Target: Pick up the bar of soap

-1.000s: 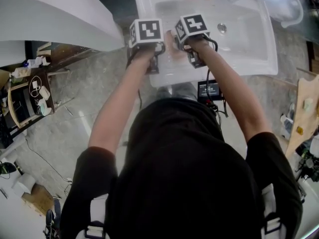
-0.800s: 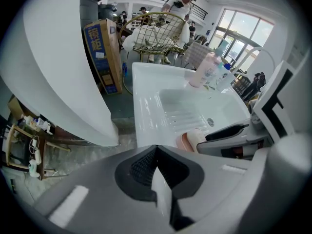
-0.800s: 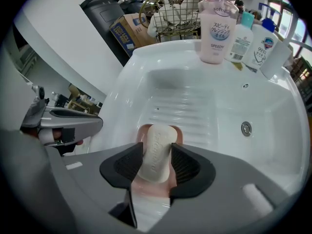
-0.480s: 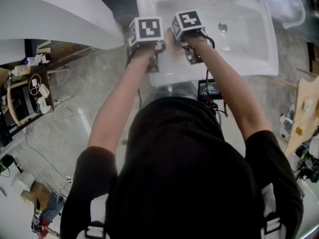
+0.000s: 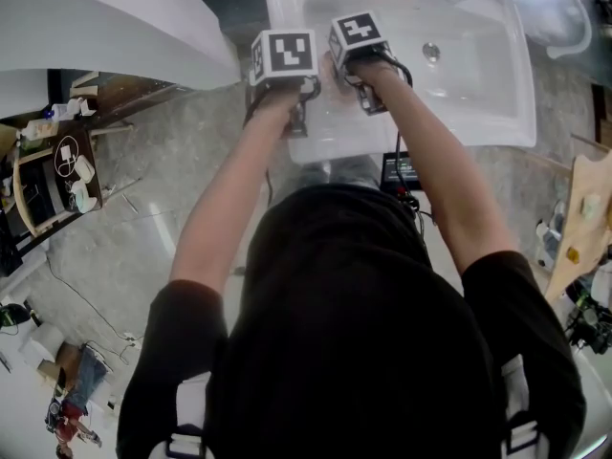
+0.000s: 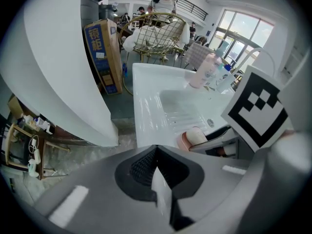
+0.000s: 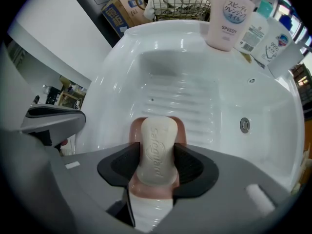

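Right claw (image 7: 156, 168) jaws just opening, spread wide, bar of soap (image 7: 157, 147) between them on pink soap dish (image 7: 181, 128), left claw (image 6: 155, 165) closed and empty just beside it.

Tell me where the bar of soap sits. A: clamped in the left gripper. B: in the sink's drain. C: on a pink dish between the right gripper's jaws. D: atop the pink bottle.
C: the bar of soap lies on the pink dish, flanked by the right gripper, whose jaws have just been opening.

Mottled grey stone floor (image 5: 153, 185) meets a large white curved panel (image 5: 96, 27). Far off stand tall bright windows (image 6: 235, 32), a blue cardboard box (image 6: 102, 57) and 1 gold wire chair (image 6: 157, 33).
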A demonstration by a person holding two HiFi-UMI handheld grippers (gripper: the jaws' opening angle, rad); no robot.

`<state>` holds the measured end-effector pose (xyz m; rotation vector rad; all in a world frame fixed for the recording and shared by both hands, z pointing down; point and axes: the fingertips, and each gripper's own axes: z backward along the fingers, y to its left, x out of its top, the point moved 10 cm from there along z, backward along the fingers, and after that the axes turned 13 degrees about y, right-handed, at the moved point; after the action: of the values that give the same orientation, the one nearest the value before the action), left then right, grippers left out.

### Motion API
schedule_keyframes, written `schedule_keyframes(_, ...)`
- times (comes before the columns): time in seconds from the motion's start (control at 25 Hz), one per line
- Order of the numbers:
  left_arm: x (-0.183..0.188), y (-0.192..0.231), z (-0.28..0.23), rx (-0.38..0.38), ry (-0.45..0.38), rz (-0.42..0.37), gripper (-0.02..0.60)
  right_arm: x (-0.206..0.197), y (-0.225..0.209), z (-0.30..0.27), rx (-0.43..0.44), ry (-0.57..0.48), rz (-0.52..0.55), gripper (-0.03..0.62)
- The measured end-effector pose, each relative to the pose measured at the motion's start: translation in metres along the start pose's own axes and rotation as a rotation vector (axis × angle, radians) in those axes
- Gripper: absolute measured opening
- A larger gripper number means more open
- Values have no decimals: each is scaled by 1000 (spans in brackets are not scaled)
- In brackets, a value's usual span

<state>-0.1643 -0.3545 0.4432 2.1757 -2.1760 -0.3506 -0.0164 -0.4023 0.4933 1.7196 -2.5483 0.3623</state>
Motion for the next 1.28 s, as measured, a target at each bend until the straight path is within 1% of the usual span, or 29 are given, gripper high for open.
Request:
schedule_keyframes(0.2,1,-2,-2,-6,6,3,-2,0,1,0,-17,-15,9,236)
schedule_keyframes(0.36,2,-4,-3,-5,9,-2,-2,-2,0,-1,-17,-2,25,236)
schedule_keyframes(0.48,3,-4,-3,-5,10,-4,-2,-1,0,0,-2,-4,13,229)
schedule_keyframes(0.76,3,0,0,-4,7,-6,-2,-3,-6,7,22,-45,-31,219)
schedule_keyframes(1.04,2,-2,4,-5,-8,-15,-2,-5,-6,19,37,-89,-10,216)
schedule_keyframes(1.28,-1,-5,5,-6,-4,-27,-2,-9,-8,20,35,-93,-5,209)
